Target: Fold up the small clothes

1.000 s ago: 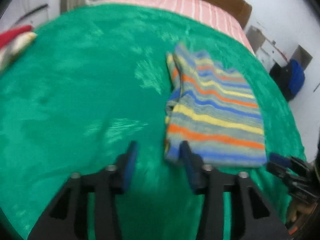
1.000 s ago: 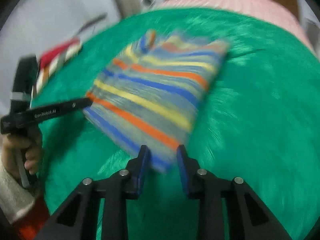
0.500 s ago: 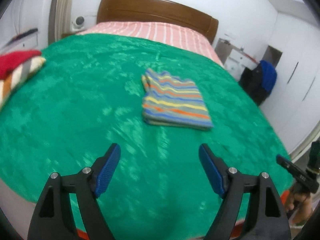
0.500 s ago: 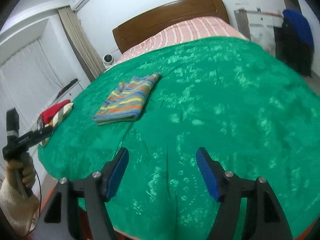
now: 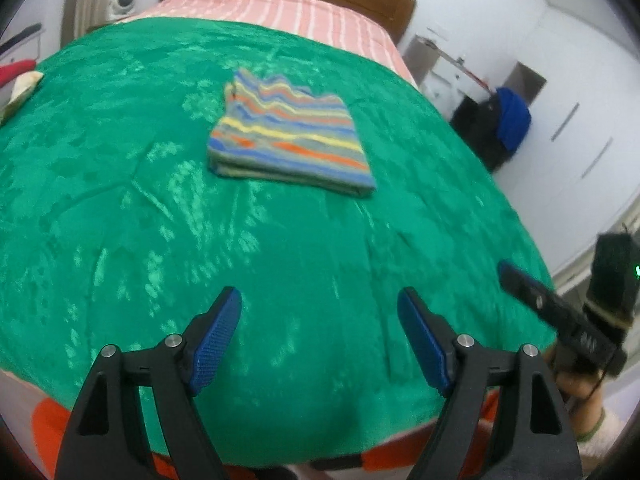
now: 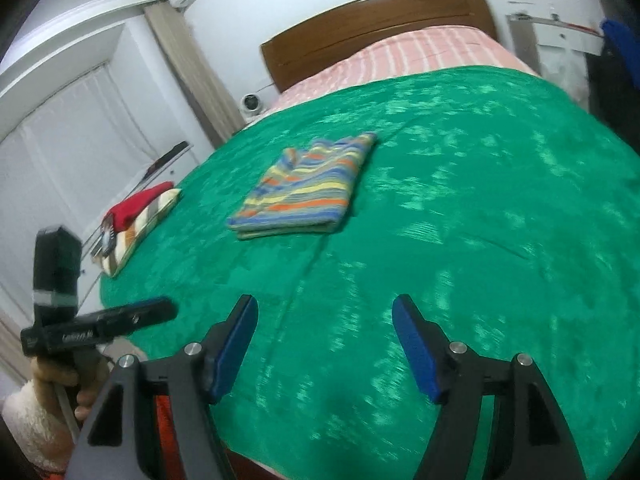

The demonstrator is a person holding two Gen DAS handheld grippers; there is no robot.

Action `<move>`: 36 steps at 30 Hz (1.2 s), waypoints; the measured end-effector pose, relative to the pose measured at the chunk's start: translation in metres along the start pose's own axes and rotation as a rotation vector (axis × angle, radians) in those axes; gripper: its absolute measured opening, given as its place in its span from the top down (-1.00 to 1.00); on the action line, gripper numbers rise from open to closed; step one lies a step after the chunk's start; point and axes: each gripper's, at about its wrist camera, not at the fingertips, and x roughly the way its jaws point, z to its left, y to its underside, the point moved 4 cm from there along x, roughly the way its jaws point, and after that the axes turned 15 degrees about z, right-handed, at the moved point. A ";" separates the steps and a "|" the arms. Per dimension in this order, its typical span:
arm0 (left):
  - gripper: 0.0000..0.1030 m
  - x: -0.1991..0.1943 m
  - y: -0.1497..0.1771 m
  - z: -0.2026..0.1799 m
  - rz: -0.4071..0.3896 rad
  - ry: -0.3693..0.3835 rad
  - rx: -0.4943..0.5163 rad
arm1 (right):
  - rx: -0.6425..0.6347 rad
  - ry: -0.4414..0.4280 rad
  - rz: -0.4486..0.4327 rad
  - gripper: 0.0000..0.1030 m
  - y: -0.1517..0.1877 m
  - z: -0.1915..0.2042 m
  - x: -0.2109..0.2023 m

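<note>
Both grippers, left gripper (image 5: 320,336) and right gripper (image 6: 324,344), have let go and pulled back, jaws wide apart and empty, leaving the striped garment (image 5: 288,140) folded mid-bed on the green blanket (image 5: 120,160), apparently finished.

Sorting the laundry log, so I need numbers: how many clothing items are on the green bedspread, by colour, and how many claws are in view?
Striped multicolour folded garment: 1
Red garment: 1
Brown-and-cream striped garment: 1
Claws, left claw and right claw, both open: 2
Total: 5
</note>
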 end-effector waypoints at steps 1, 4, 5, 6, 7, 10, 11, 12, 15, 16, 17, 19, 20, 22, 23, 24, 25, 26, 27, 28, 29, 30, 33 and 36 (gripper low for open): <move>-0.59 0.001 -0.006 0.002 -0.001 -0.019 -0.011 | -0.019 0.005 0.004 -0.35 -0.002 0.003 0.002; -0.59 0.001 -0.018 0.005 -0.008 -0.105 -0.015 | -0.035 0.034 0.017 -0.35 -0.005 0.004 0.006; -0.59 0.000 -0.022 0.005 -0.013 -0.152 -0.012 | -0.034 0.045 0.016 -0.35 -0.005 0.003 0.006; -0.59 -0.001 -0.024 0.006 -0.017 -0.186 -0.011 | -0.031 0.054 0.015 -0.35 -0.005 0.002 0.006; -0.59 -0.002 -0.028 0.006 -0.022 -0.218 -0.010 | -0.026 0.061 0.017 -0.35 -0.004 -0.001 0.006; -0.61 -0.004 -0.033 0.007 -0.032 -0.256 0.000 | -0.014 0.080 0.026 -0.35 -0.001 -0.008 0.005; -0.61 -0.004 -0.034 0.007 -0.037 -0.275 0.005 | -0.012 0.086 0.029 -0.35 -0.001 -0.011 0.005; -0.61 -0.004 -0.035 0.007 -0.040 -0.289 0.010 | -0.009 0.092 0.031 -0.35 -0.001 -0.014 0.005; -0.61 -0.005 -0.038 0.010 -0.048 -0.325 0.016 | 0.003 0.104 0.042 -0.35 -0.001 -0.021 0.004; -0.61 -0.005 -0.038 0.011 -0.051 -0.333 0.017 | 0.005 0.106 0.044 -0.35 -0.001 -0.023 0.004; -0.61 -0.005 -0.039 0.012 -0.052 -0.339 0.018 | 0.004 0.108 0.044 -0.35 -0.002 -0.024 0.004; -0.61 -0.006 -0.040 0.013 -0.054 -0.356 0.023 | -0.003 0.112 0.046 -0.35 -0.004 -0.023 0.004; -0.61 -0.006 -0.041 0.014 -0.055 -0.365 0.026 | -0.007 0.111 0.046 -0.35 -0.005 -0.023 0.005; -0.61 -0.005 -0.042 0.015 -0.057 -0.381 0.034 | -0.015 0.111 0.049 -0.35 -0.008 -0.021 0.008; -0.62 -0.005 -0.043 0.016 -0.058 -0.387 0.039 | -0.017 0.109 0.050 -0.35 -0.009 -0.020 0.009; -0.66 -0.004 -0.044 0.018 -0.058 -0.393 0.044 | -0.018 0.103 0.051 -0.35 -0.010 -0.019 0.011; -0.73 -0.002 -0.045 0.020 -0.057 -0.395 0.050 | -0.018 0.095 0.055 -0.35 -0.011 -0.018 0.014; -0.75 0.000 -0.047 0.022 -0.054 -0.391 0.054 | -0.016 0.090 0.060 -0.35 -0.011 -0.017 0.018; -0.77 0.002 -0.050 0.026 -0.050 -0.375 0.055 | -0.013 0.084 0.068 -0.35 -0.012 -0.017 0.021; -0.77 0.005 -0.057 0.034 -0.033 -0.320 0.048 | -0.010 0.080 0.076 -0.35 -0.011 -0.018 0.025; -0.77 0.008 -0.062 0.039 -0.020 -0.272 0.038 | -0.006 0.077 0.090 -0.35 -0.012 -0.019 0.030; -0.77 0.011 -0.069 0.046 -0.006 -0.217 0.024 | -0.003 0.074 0.098 -0.35 -0.013 -0.020 0.033; -0.77 0.023 -0.101 0.067 0.027 -0.100 -0.043 | 0.013 0.052 0.118 -0.35 -0.027 -0.028 0.046; -0.77 0.042 -0.141 0.078 0.045 -0.031 -0.072 | 0.051 0.016 0.119 -0.35 -0.051 -0.036 0.059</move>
